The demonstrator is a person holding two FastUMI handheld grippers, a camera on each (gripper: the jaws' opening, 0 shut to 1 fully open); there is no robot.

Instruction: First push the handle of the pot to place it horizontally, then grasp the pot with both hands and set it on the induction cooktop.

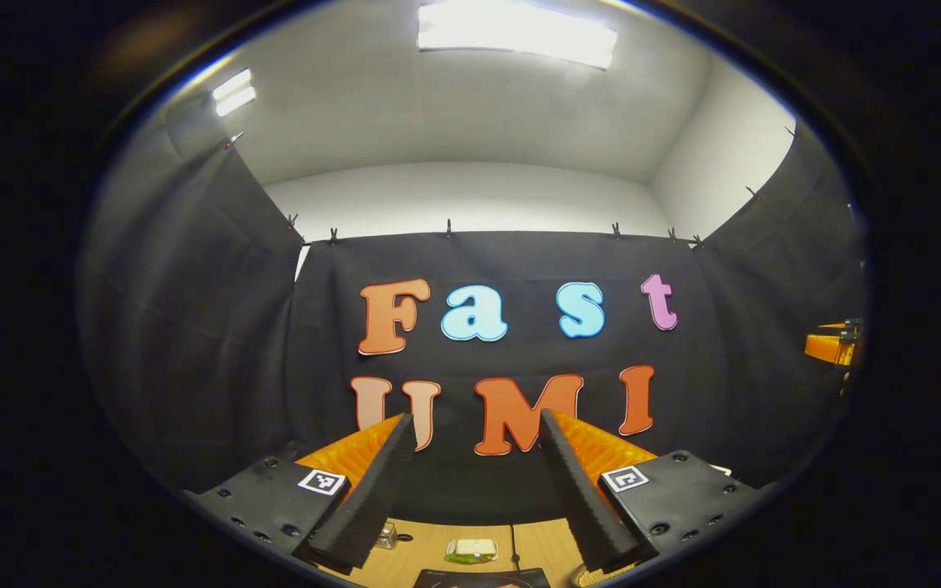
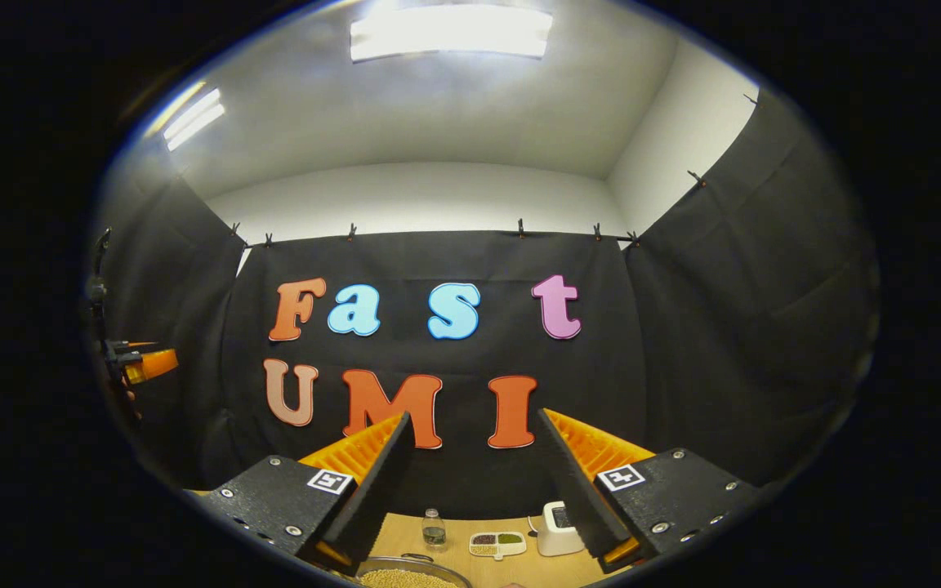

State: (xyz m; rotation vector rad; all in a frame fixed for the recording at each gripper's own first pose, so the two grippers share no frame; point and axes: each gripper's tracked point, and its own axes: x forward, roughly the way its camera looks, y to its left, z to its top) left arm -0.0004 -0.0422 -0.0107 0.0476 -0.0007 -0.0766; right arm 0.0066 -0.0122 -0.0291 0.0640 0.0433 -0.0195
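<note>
At the bottom edge of the right gripper view I see the pot (image 2: 409, 576), a round metal rim with pale grains inside. My right gripper (image 2: 474, 418) is held above and behind it, open, with nothing between its fingers. My left gripper (image 1: 477, 420) is also open and empty, raised and facing the booth's back wall. A dark flat slab (image 1: 483, 578), possibly the induction cooktop, peeks in at the bottom of the left gripper view. Each gripper appears far off at the side of the other's view: the right gripper (image 1: 834, 347) and the left gripper (image 2: 140, 363).
On the wooden table (image 2: 454, 555) stand a small glass bottle (image 2: 434, 529), a divided dish of grains (image 2: 497, 543) and a white device (image 2: 556, 527). The left gripper view has a small jar (image 1: 387, 535) and a small dish (image 1: 470, 550).
</note>
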